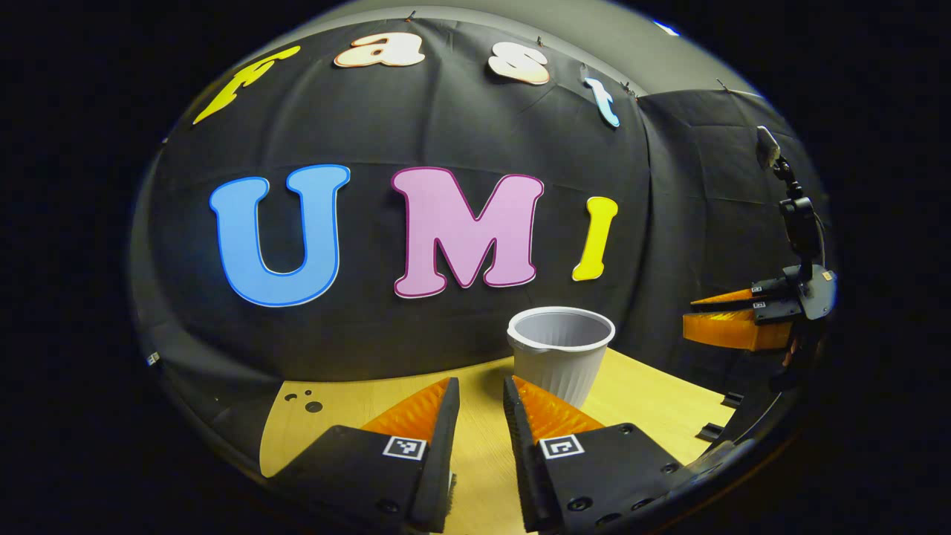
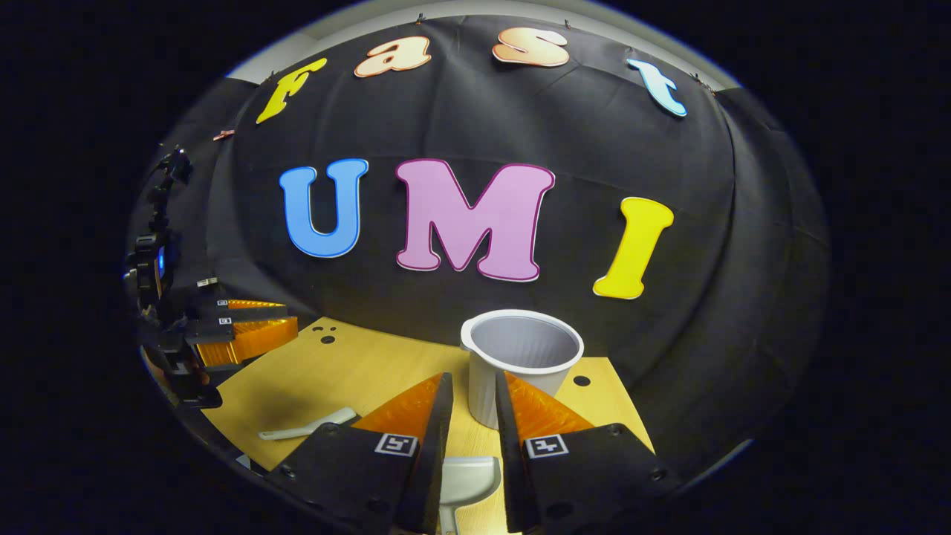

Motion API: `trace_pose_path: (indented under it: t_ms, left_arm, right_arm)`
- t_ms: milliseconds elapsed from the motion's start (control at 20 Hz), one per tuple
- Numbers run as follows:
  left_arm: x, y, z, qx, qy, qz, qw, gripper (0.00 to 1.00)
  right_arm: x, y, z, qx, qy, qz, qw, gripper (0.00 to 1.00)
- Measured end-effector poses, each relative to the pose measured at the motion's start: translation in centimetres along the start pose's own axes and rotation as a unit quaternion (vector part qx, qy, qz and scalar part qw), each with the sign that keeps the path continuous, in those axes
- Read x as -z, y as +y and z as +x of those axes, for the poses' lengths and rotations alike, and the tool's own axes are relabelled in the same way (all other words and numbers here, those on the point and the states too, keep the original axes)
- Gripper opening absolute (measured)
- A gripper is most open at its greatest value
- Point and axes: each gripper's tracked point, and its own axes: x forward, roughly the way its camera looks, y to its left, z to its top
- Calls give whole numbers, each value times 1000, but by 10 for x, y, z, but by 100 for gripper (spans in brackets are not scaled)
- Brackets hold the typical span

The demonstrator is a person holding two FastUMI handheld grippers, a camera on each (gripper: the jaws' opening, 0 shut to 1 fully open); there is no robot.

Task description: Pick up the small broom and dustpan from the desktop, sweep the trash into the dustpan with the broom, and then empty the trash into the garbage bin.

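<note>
Both grippers empty over the desktop; sweeping not begun.

Right gripper (image 2: 469, 390) jaws stand narrowly apart, holding nothing; below them, nearer than the garbage bin (image 2: 520, 360), lies the pale dustpan (image 2: 464, 479). A pale handle, probably the small broom (image 2: 308, 427), lies flat on the desktop (image 2: 349, 368) left of the bin, untouched. Left gripper (image 1: 481, 397) likewise narrow and empty, just left of the bin. No trash can be made out. Judged: pickup, sweeping and emptying all remain. No brand or label readable on bin or tools; finger markers are only coded squares.
</note>
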Motion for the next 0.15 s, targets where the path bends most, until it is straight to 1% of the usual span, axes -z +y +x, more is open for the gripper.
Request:
trace_pose_path:
  t_ms: [100, 150]
  left_arm:
    - [0, -7, -6, -27, -5, -20, 999, 41]
    - [-3, -6, -13, -59, -6, -27, 998, 41]
  right_arm:
    - [-4, -9, -2, -13, -7, -3, 1000, 38]
    - [-6, -17, -4, -30, -13, -3, 999, 38]
